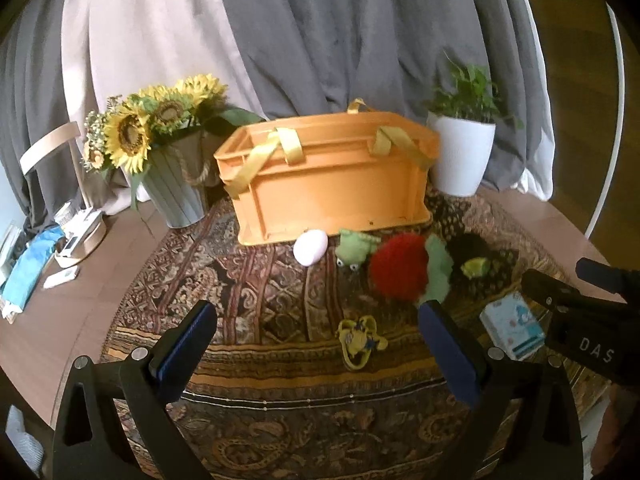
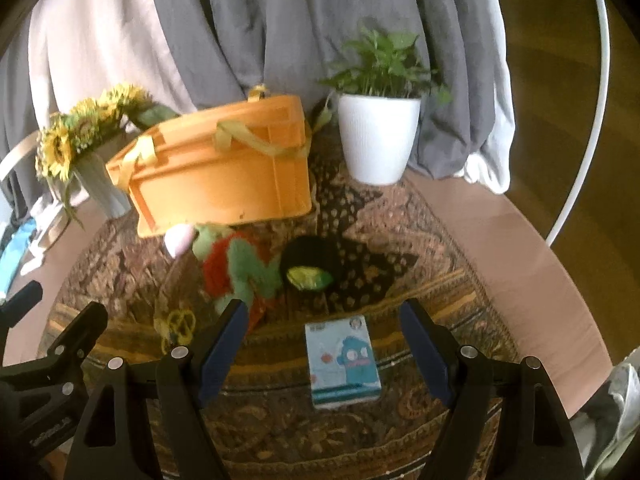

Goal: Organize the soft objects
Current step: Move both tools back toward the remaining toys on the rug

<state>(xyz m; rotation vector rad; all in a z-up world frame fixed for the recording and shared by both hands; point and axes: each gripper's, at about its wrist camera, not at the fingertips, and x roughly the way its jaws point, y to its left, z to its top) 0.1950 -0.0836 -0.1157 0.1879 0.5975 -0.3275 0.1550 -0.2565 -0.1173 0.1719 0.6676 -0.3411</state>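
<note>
Nothing looks sorted yet. The orange crate (image 1: 332, 184) stands at the back of the patterned cloth (image 1: 256, 280); its inside cannot be seen from here. The soft things lie in front of it: a pink egg-shaped toy (image 1: 310, 247) and a green frog plush (image 1: 354, 249) close to its base, a red pompom (image 1: 398, 268), a black plush (image 1: 476, 262), and nearer, a small yellow toy (image 1: 358, 340). A blue-and-white box (image 2: 342, 362) lies between the spread fingers of the right gripper (image 2: 324, 344). The left gripper (image 1: 318, 348) is spread wide and empty too, so every pickup seems still to come
</note>
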